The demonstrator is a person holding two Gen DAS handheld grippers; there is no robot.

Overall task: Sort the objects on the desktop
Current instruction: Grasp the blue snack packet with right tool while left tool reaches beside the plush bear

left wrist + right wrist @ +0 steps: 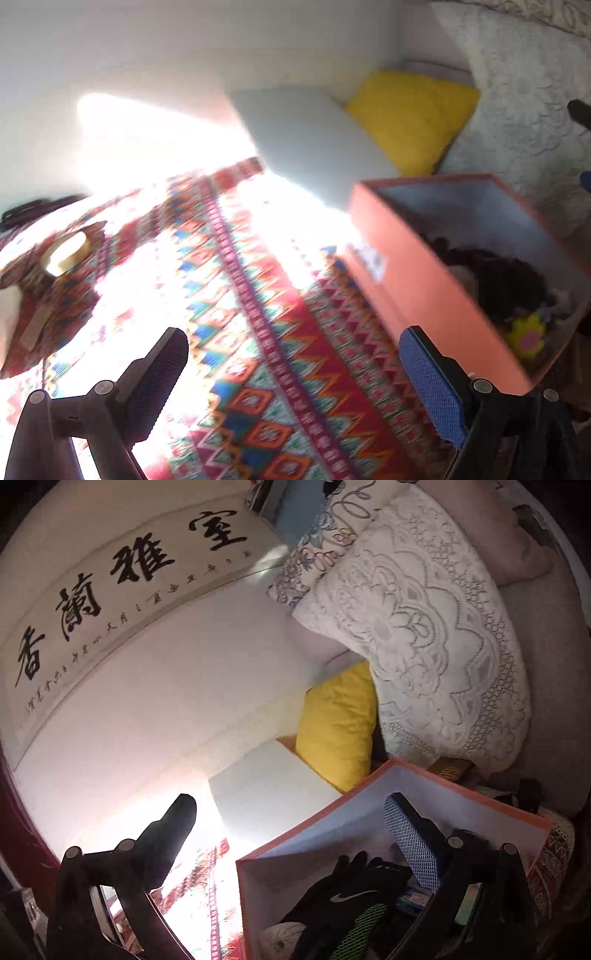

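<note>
An orange box (424, 288) with a pale inside stands on the patterned tablecloth (258, 332), right of my left gripper (295, 369). That gripper is open with nothing between its fingers and hangs over the cloth. Inside the box lie a dark bundle (502, 280) and a yellow flower toy (528, 336). A roll of tape (70, 251) sits at the far left of the cloth. My right gripper (291, 830) is open above the corner of the orange box (332, 827). A black glove (354, 897) with a white logo lies in the box below it, with other small items.
A white block (306, 144) and a yellow cushion (410, 118) stand behind the box, beside a sofa under a lace cover (424, 627). A calligraphy scroll (129, 590) hangs on the wall. Strong glare washes out the far part of the table.
</note>
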